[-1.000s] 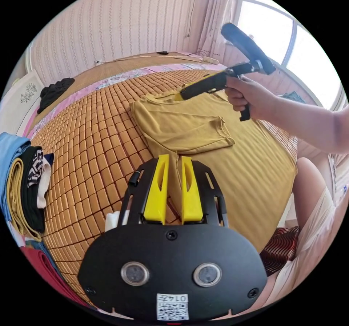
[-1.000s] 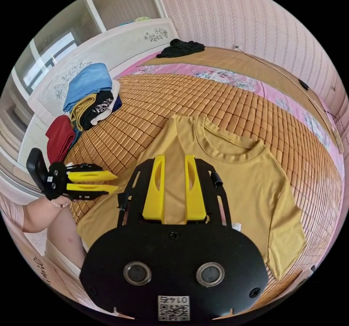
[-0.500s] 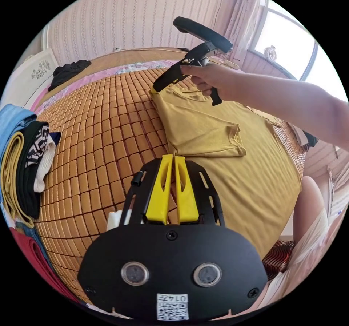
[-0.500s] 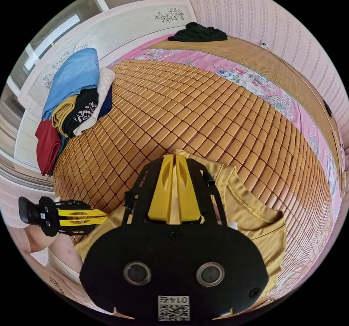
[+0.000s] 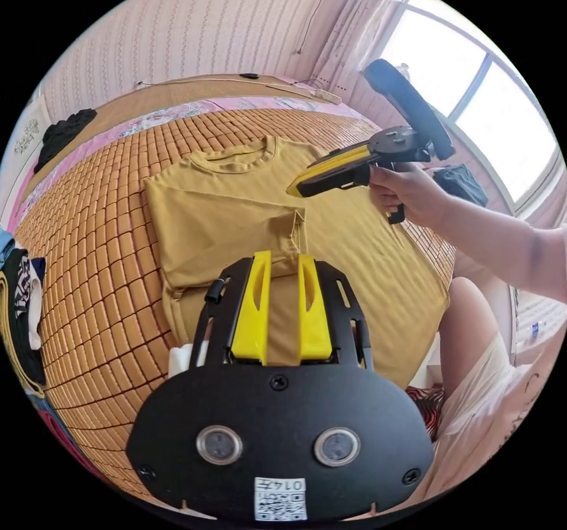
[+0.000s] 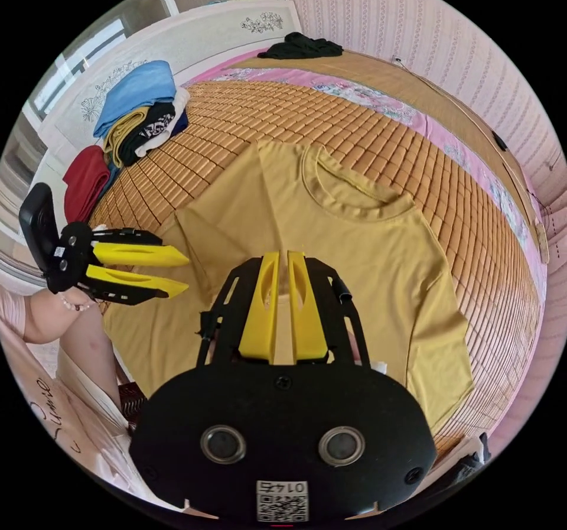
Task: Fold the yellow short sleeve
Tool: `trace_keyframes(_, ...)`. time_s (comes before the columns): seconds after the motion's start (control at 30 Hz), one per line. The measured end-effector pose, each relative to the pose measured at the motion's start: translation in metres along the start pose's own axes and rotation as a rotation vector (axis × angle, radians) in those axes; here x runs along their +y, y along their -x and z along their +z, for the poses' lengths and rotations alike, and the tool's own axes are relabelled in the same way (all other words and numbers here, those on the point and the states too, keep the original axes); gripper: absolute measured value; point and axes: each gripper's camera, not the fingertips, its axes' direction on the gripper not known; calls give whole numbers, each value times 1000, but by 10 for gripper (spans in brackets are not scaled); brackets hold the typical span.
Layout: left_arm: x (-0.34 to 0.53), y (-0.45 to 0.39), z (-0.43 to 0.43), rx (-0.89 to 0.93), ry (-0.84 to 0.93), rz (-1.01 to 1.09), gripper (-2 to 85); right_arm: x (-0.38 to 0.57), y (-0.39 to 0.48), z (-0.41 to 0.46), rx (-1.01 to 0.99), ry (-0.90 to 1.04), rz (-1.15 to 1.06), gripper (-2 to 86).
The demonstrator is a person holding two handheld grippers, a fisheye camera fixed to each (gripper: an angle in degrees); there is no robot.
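The yellow short-sleeve shirt (image 6: 360,240) lies flat on the bamboo mat (image 6: 354,122), neck hole away from me. Its left side and sleeve (image 5: 236,228) are folded in over the body. The other sleeve (image 6: 449,364) is spread out. My left gripper (image 5: 284,257) hovers over the folded sleeve's lower edge, open and holding nothing. It is also at the left of the right gripper view, where the left gripper (image 6: 186,271) has its jaws apart. My right gripper (image 6: 283,254) is above the shirt's middle, jaws slightly apart, holding nothing. A hand holds the right gripper (image 5: 293,189) above the shirt.
A pile of folded clothes (image 6: 142,113) and a red cloth (image 6: 85,178) sit by the white headboard (image 6: 195,39). A black garment (image 6: 301,45) lies at the mat's far end. The person's leg (image 5: 472,317) is at the near bed edge, under a window (image 5: 472,93).
Half a second ago both grippers were shut on the shirt's folded left edge. Both have now let go, opened and lifted back over the shirt.
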Motion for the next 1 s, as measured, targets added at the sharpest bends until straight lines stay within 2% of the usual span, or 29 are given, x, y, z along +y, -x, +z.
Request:
trace_keyframes(0.1,-16,-10,31,-14,92,-1,69,20,-11,3,-27,26,59,9)
trace_keyframes(0.47,-27,-19,35,8,175,45,47,47,-28,-14,-54,-15,104,9)
trace_keyframes(0.67,-38,-29,28,18,176,71,55,59,-38,-32,-73,-27,119,8)
trace_keyframes(0.87,-68,-43,27,4,71,71,57,73,-52,-49,-109,-50,156,9)
trace_keyframes(1.0,-76,-52,65,32,237,93,66,81,-56,-62,-101,-48,144,13)
